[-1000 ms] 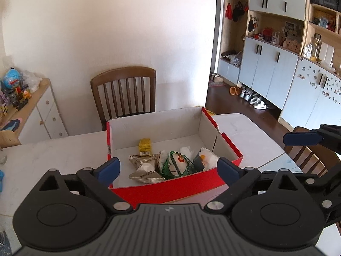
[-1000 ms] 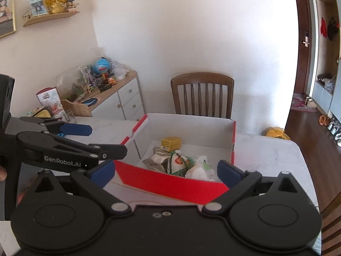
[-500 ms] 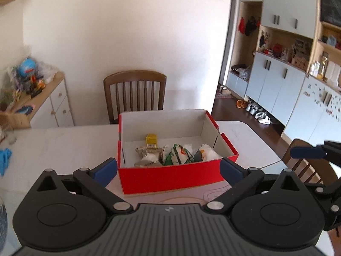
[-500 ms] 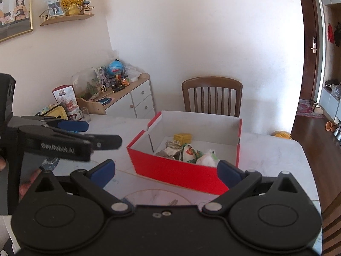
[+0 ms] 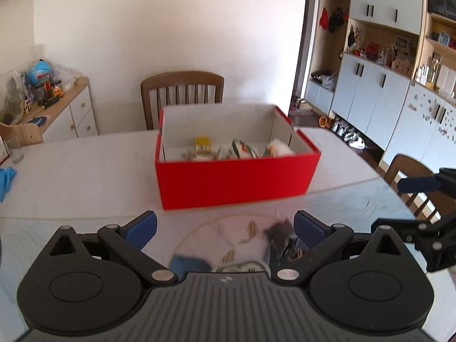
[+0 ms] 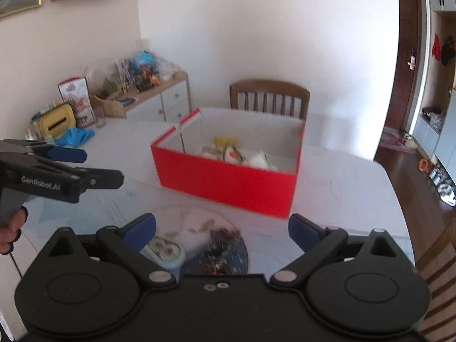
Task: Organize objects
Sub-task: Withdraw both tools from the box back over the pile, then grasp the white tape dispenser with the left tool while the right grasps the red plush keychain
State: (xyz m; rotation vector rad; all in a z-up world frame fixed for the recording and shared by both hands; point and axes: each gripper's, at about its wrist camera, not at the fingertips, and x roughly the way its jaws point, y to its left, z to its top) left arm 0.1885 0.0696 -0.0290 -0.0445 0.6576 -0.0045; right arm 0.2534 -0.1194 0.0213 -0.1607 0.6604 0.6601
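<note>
Broadly, a white table (image 5: 85, 171) fills both views; on it sits an open red box (image 5: 236, 176), already holding a small yellow box (image 5: 203, 142) and several wrapped packets (image 5: 242, 149); nearer the cameras lies a round glass plate (image 6: 199, 228) with loose bits, too blurred to name, apparently left to sort; the left gripper (image 5: 225, 225) and right gripper (image 6: 222, 225) both hang spread wide and empty above the plate; judging by this, the sorting looks partly done.
</note>
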